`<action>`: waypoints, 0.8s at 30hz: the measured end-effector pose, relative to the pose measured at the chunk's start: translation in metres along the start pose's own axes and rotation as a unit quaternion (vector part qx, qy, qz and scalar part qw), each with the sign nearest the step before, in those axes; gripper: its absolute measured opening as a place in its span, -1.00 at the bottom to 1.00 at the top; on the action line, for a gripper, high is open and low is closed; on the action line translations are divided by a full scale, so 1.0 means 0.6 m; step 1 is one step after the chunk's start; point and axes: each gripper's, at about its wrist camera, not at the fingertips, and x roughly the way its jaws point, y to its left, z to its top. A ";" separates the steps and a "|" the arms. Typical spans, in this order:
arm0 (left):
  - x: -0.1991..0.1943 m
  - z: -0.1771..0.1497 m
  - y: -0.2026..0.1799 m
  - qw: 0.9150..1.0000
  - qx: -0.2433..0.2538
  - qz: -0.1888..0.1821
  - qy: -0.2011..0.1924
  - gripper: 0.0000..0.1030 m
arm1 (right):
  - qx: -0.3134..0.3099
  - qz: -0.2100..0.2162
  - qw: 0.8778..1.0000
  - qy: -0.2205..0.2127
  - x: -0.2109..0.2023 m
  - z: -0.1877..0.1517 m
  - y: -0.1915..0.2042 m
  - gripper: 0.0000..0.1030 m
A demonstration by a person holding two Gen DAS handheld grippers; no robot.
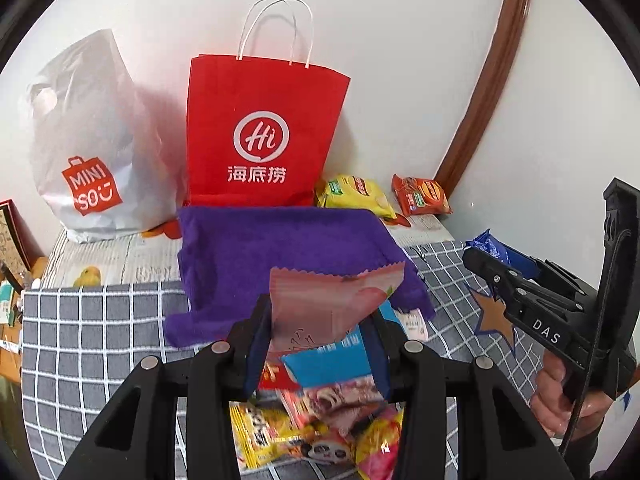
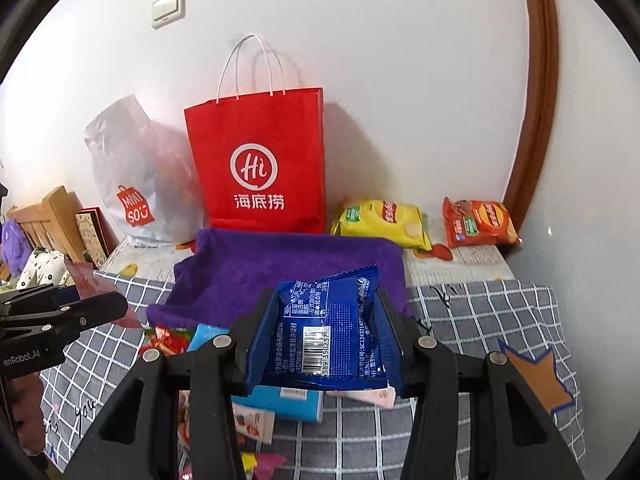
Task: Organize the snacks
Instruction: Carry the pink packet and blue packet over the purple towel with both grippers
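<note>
At the far left, against the wall, a white plastic bag (image 1: 86, 152) with a red logo slumps on the bed (image 1: 100, 320), whose cover is grey with a white grid; just right of it a red paper bag (image 1: 260, 132) with white handles stands upright; in front of both, a purple towel (image 1: 280, 252) lies spread on the cover. The left gripper (image 1: 316, 328) has its jaws pinching a pink snack packet (image 1: 332, 304), held up over the towel's near edge; below it a heap of loose snacks (image 1: 320, 432) lies on the cover, a light blue box (image 1: 332, 364) on top. The right gripper (image 2: 326, 340), held in a hand (image 1: 560, 400) at the right side, has its jaws pinching a blue snack packet (image 2: 332, 332), barcode side up, above the near edge of the towel and well apart from the pink one. Further right, by the wall past the red bag, a yellow chip bag (image 2: 384, 224) and an orange chip bag (image 2: 478, 222) lie side by side, near each other but apart; a brown door frame (image 2: 536, 120) rises at the far right.
</note>
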 end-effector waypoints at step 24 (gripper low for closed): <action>0.136 0.089 0.070 0.999 -0.024 0.017 0.014 -0.21 | -0.006 -0.007 1.000 0.022 0.178 0.072 -0.007 -0.08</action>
